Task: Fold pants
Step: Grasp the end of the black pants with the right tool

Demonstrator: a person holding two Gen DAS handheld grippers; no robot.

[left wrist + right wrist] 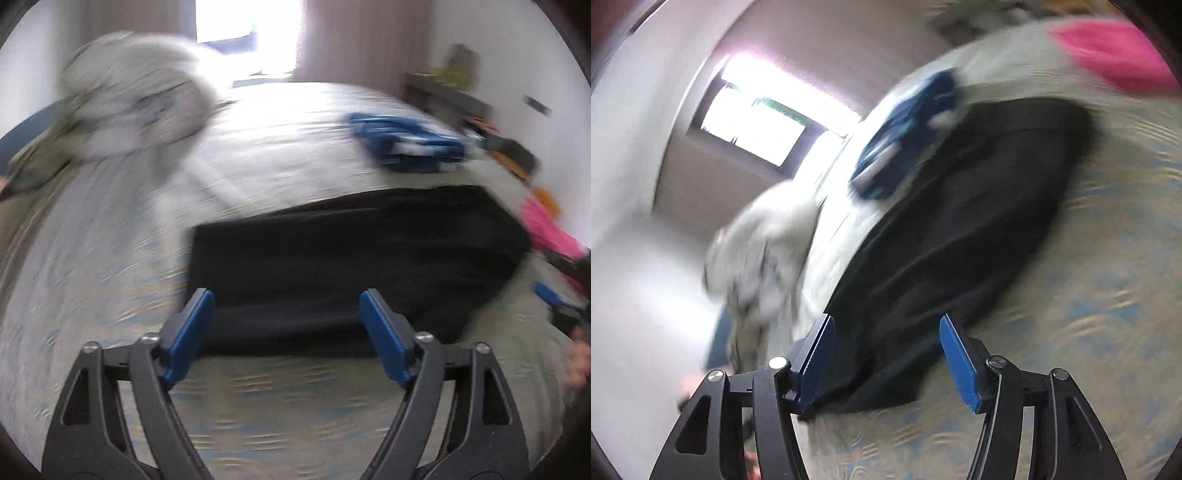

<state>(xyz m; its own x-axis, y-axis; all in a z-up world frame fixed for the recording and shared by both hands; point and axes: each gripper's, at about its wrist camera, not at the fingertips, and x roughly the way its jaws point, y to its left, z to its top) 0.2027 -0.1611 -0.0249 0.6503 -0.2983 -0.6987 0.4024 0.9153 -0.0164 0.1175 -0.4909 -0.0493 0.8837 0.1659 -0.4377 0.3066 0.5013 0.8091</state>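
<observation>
Black pants lie folded flat on a pale patterned bedspread; they also show in the right wrist view. My left gripper is open and empty, its blue pads over the near edge of the pants. My right gripper is open and empty, hovering over one end of the pants. Both views are blurred by motion.
A folded blue and white garment lies beyond the pants, also in the right wrist view. A pink cloth is at the right. A heap of pale bedding sits at the far left. A shelf stands by the wall.
</observation>
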